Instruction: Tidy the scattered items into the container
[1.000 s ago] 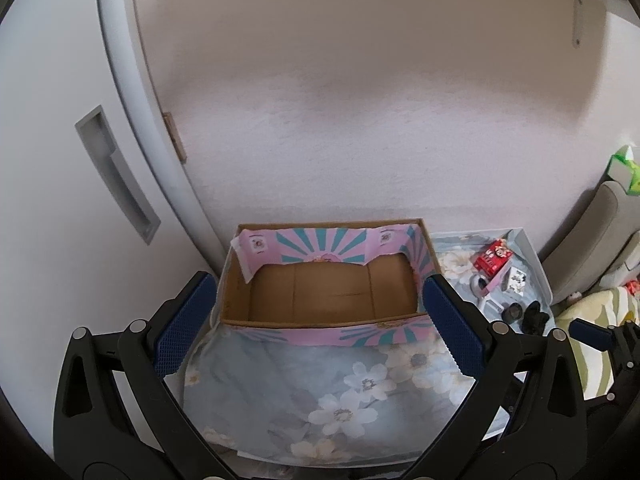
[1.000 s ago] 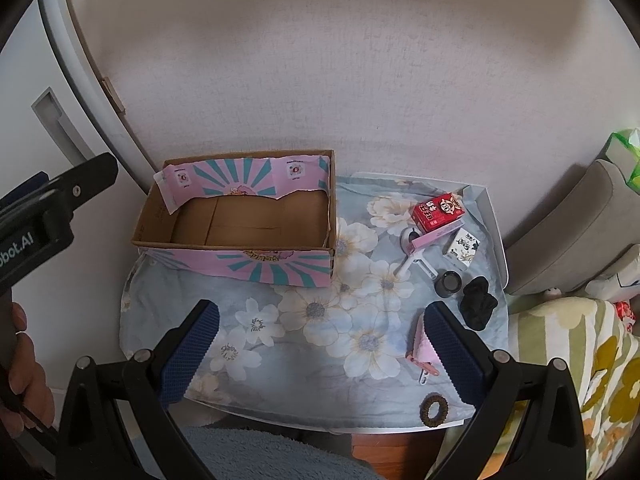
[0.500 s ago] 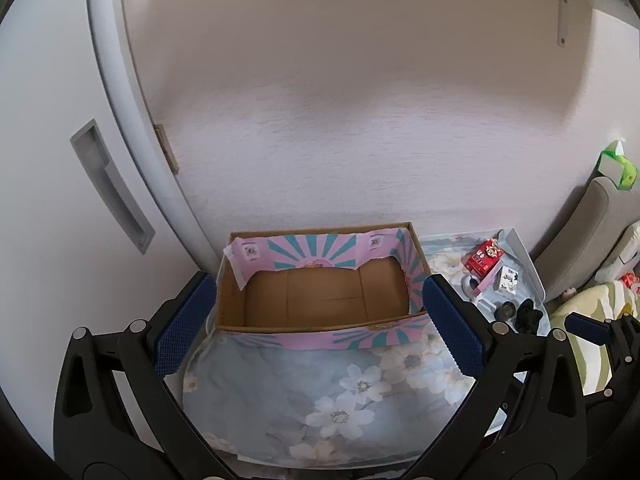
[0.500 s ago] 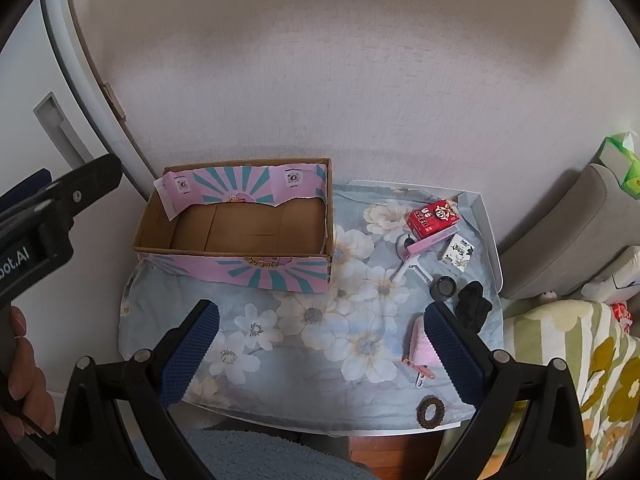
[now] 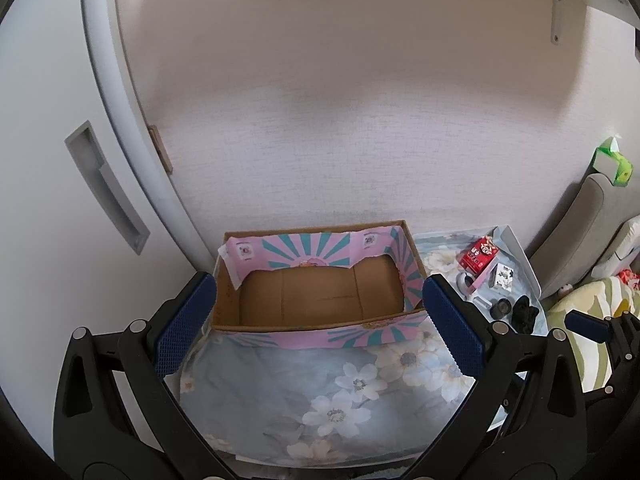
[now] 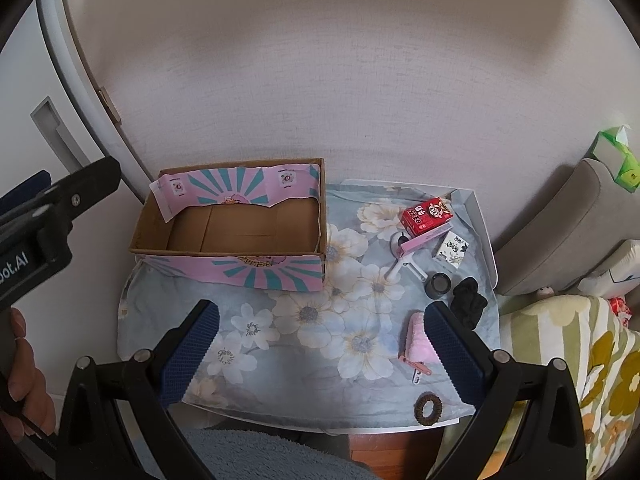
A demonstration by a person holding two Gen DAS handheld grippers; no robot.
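An empty cardboard box [image 6: 240, 258] with pink and teal striped sides stands at the back left of a floral cloth; it also fills the middle of the left wrist view as the box [image 5: 320, 322]. Scattered to its right lie a red carton [image 6: 426, 216], a small white packet [image 6: 452, 249], a white and pink tool [image 6: 404, 256], a dark round cap [image 6: 438, 285], a black lump [image 6: 469, 302], a pink pouch [image 6: 418, 340] and a brown hair tie [image 6: 428, 409]. My left gripper [image 5: 318, 330] hangs open before the box. My right gripper [image 6: 318, 354] hangs open above the cloth.
The cloth covers a small white table [image 6: 482, 232] against a pale wall. A white door [image 5: 60, 200] with a recessed handle stands left. A grey cushion [image 6: 560, 236], a green tissue pack [image 6: 618, 160] and a striped floral blanket [image 6: 580, 360] lie right. A hand [image 6: 18, 384] holds the left tool.
Both grippers have drawn back and up a little, so the box and items look smaller and lower. Nothing on the cloth has moved.
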